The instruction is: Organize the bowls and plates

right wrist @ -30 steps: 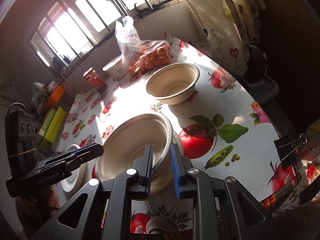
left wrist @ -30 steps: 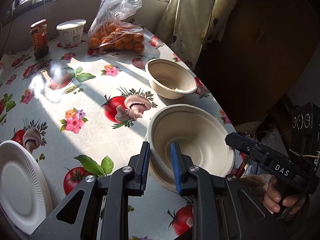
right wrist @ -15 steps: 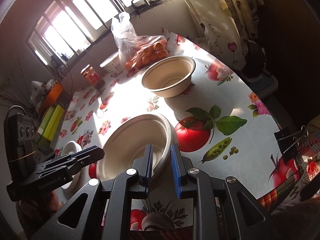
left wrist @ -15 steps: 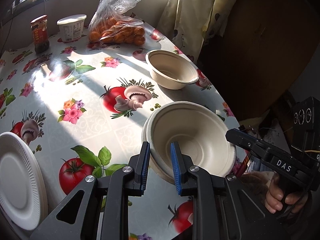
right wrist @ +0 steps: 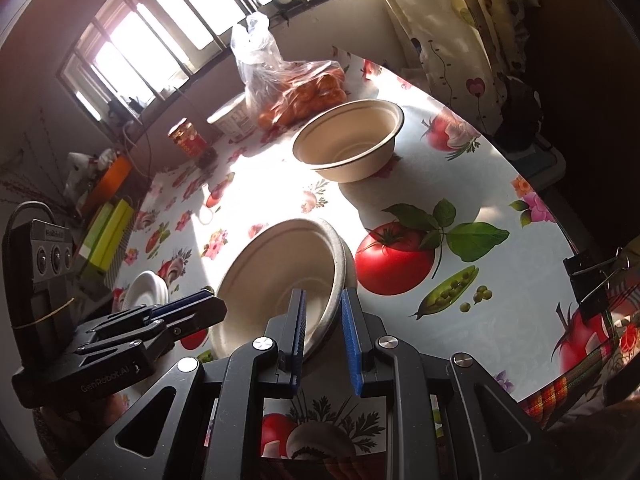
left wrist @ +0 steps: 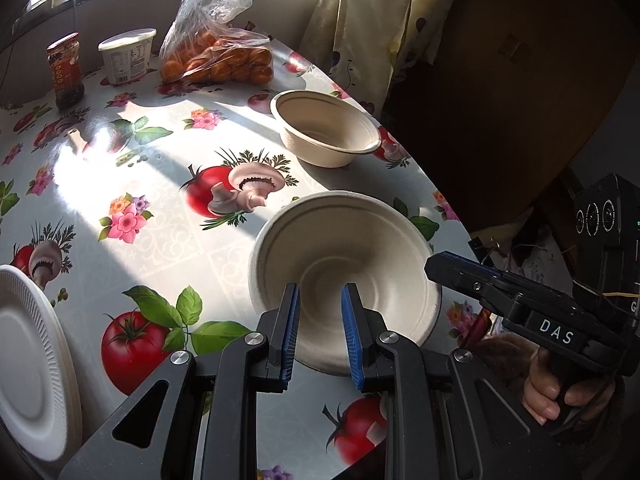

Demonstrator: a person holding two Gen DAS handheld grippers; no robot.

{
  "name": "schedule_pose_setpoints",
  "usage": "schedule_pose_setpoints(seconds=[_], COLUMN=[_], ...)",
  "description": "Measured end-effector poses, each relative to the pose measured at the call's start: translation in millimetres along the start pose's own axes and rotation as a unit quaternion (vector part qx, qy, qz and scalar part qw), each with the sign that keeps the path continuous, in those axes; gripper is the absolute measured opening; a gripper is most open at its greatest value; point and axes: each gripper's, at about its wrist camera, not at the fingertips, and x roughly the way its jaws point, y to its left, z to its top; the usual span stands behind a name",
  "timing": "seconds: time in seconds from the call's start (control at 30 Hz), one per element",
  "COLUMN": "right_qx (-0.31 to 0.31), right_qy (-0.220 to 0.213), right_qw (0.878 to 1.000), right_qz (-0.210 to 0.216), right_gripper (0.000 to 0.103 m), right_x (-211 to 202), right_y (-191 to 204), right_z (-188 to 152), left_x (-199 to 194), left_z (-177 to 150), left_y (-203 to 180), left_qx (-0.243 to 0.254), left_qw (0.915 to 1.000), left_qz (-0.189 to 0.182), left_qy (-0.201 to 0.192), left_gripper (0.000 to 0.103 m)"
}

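Grippers clamp one beige bowl (left wrist: 344,240) by opposite rims: left gripper (left wrist: 320,334) near side, right gripper (right wrist: 323,332) right side.

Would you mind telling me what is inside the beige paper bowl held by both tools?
The near beige paper bowl shows a bare, empty inside. The left tool hides part of its near wall, and what is under the bowl cannot be seen.

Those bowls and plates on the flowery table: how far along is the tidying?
Done: white plates sit stacked at the table's edge. In hand: both the left gripper and the right gripper have their jaws shut on opposite rims of the near bowl. Left: the far bowl stands apart, so the bowls aren't stacked yet.
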Motion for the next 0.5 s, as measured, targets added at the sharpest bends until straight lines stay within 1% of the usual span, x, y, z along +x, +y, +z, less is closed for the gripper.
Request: schedule_pose_setpoints(seconds=[0.23,0.37,0.5], right_qx=[0.008,0.008,0.007], right_qy=[0.002,0.003,0.002], right_qw=[1.000,1.000,1.000], right_qz=[-0.003,-0.005,-0.015], right_gripper=[0.019,0.019,0.019], right_x=[2.1,3.2,3.9], right_y=[-3.0,-5.0,-6.5], right_z=[-1.3,-1.4,-1.2], left_x=[2.6,1.1,-1.1], left_z=[-0.6,0.2,2.1], left_y=[4.9,6.9,9.5], left_qx=[-0.009,-0.012,-0.015], left_qw=[1.0000,0.9999,0.9998], left_qz=[0.001,0.002,0.006], left_qy=[0.002,-0.003,-0.008], left_gripper=[0.022,0.022,0.022])
